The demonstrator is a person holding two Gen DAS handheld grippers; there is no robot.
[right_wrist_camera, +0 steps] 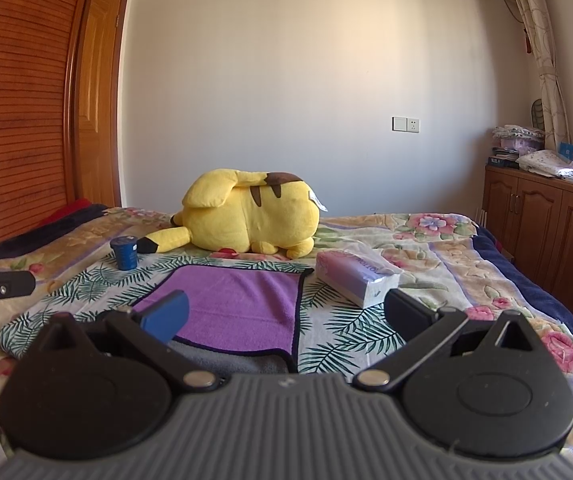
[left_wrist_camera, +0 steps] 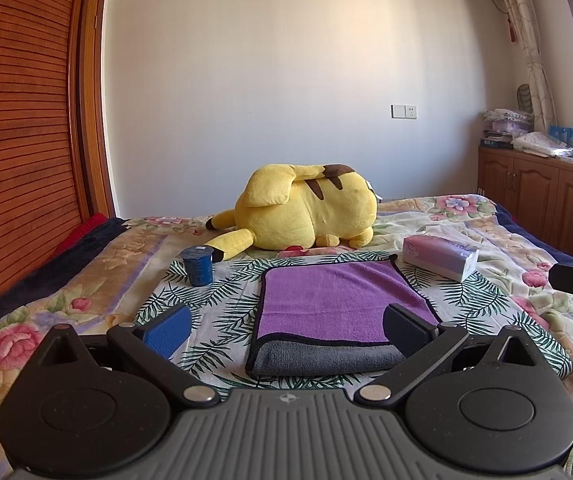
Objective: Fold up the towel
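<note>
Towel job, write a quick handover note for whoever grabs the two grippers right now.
Left gripper: open, holding nothing, hovering over the near edge of the towel.
Right gripper: open, holding nothing, over the towel's near right corner.
Towel: flat on the leaf-print cloth on the bed, purple side up with a grey strip showing along the near edge; it looks folded at least once.
Nearby: blue cup to its left, tissue pack to its right, yellow plush behind.
Left: probably another fold, if a smaller shape is wanted.
</note>
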